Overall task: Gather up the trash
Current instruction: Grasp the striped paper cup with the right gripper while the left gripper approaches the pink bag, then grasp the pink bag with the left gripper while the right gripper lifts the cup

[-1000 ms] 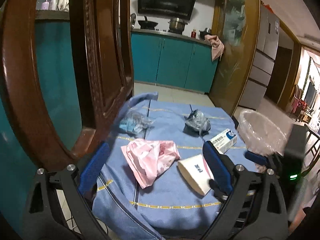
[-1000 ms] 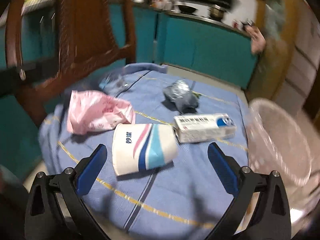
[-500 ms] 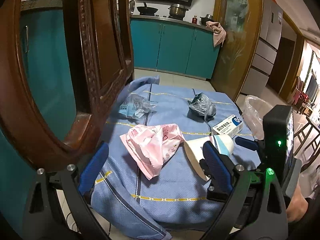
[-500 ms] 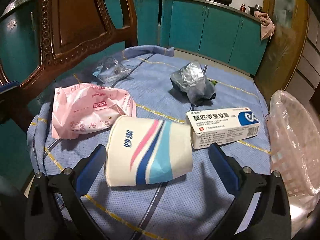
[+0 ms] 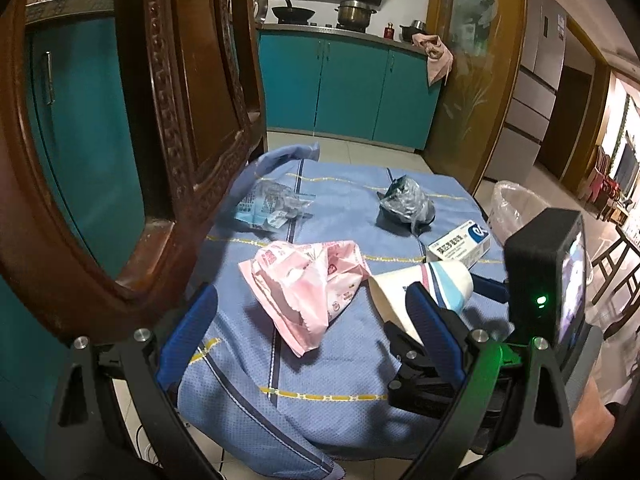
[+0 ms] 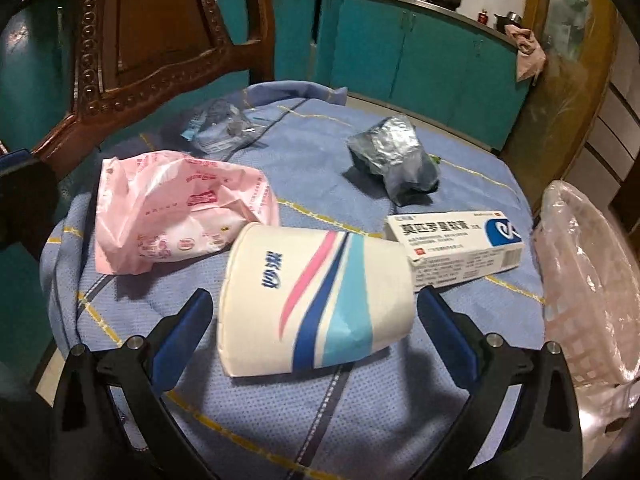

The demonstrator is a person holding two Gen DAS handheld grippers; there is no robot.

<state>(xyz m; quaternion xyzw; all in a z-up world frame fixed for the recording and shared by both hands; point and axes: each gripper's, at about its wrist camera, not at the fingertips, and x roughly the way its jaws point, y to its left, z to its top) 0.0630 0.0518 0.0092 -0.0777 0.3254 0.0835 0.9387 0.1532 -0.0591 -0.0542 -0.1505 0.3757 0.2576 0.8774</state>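
Observation:
A white paper cup (image 6: 320,264) with pink and blue stripes lies on its side on the blue cloth (image 6: 360,420). My right gripper (image 6: 314,298) straddles it, and its jaws are closing with small gaps left at both pads. A crumpled pink bag (image 5: 308,280) lies left of the cup, and my left gripper (image 5: 310,300) hangs open just before it, holding nothing. A white and blue medicine box (image 6: 456,240) touches the cup's far end. Farther back lie a silvery dark wrapper (image 6: 392,156) and a clear plastic wrapper (image 6: 224,128).
A pink basket with a clear liner (image 6: 588,280) stands just off the cloth's right edge. A carved wooden chair back (image 5: 180,120) rises close on the left. Teal kitchen cabinets (image 5: 340,88) line the far wall.
Both grippers have sunk nearer the cloth. The right gripper has come forward until the cup lies between its fingers, and its body now shows at the right of the left wrist view.

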